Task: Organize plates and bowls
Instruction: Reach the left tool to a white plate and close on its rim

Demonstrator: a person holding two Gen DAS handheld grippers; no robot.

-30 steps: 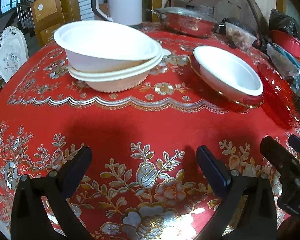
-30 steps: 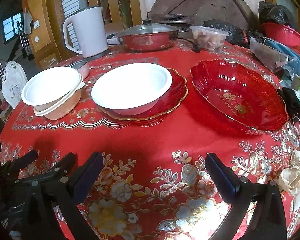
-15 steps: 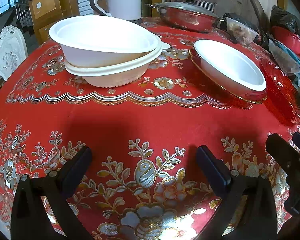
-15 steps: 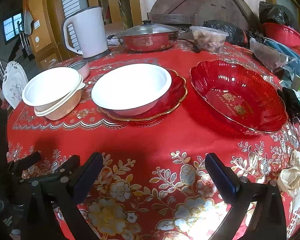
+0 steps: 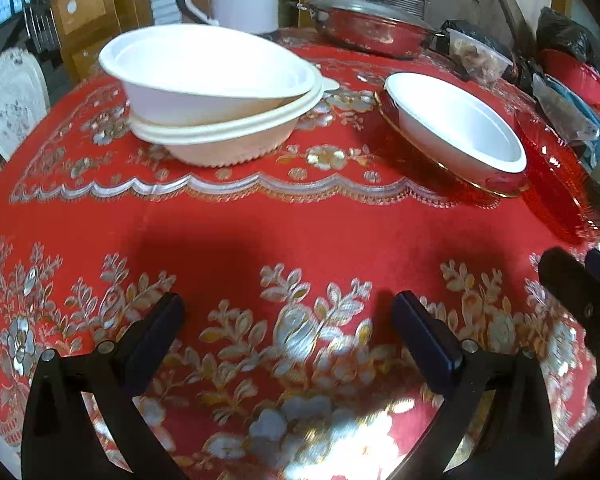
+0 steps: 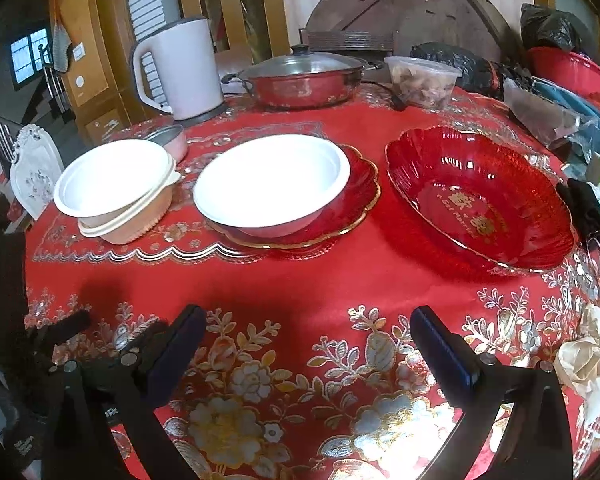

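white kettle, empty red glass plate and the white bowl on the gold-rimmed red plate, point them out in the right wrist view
White kettle (image 6: 190, 68), right wrist view, on its body.
Empty red glass plate (image 6: 440, 172), right wrist view, on its inner wall.
White bowl on the gold-rimmed red plate (image 6: 272, 178), right wrist view, on its inside.

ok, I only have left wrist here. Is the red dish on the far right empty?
Observer: Yes. The red dish holds nothing, and there is gold lettering in its middle.
Operator: Anything behind the stacked bowls?
Observer: A small round tin sits just behind the stacked bowls, on the kettle side.
Operator: Right gripper state?
Observer: The right gripper is open and holds nothing, above the tablecloth.
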